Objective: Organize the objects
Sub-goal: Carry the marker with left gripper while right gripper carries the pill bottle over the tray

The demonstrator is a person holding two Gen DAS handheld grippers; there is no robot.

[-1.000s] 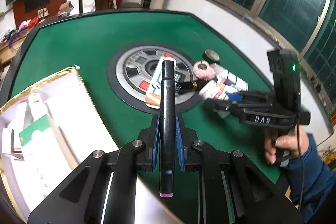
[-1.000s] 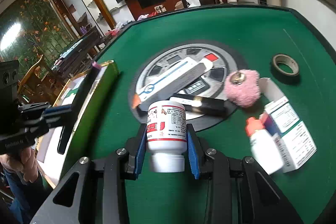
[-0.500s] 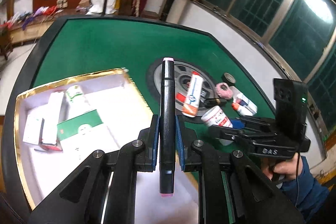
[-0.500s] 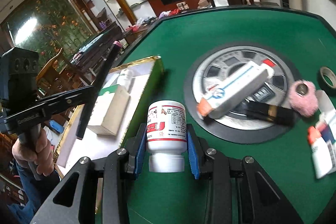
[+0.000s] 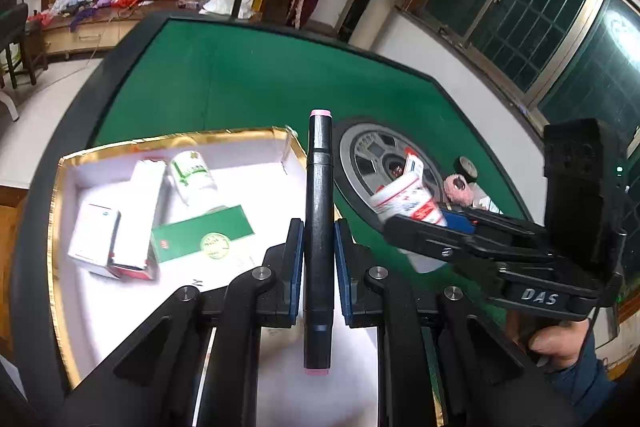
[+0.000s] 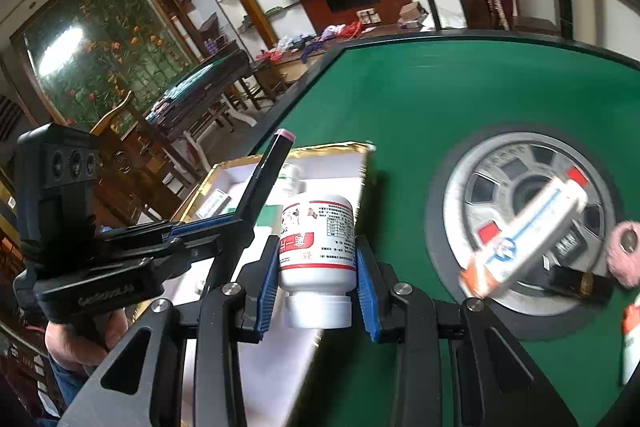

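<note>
Left wrist: your left tool (image 5: pixel 318 259) is clamped on a black marker (image 5: pixel 318 211) with pink ends, held over the gold-rimmed white box (image 5: pixel 56 195) on the green tabletop (image 5: pixel 248 87). Cartons and a bottle lie inside the box.

Right wrist: your right tool (image 6: pixel 318 267) grips a white pill bottle (image 6: pixel 317 239), cap toward the camera, above the box edge (image 6: pixel 364 163). A toothpaste box (image 6: pixel 528 239) lies on the tabletop's centre disc.
</note>
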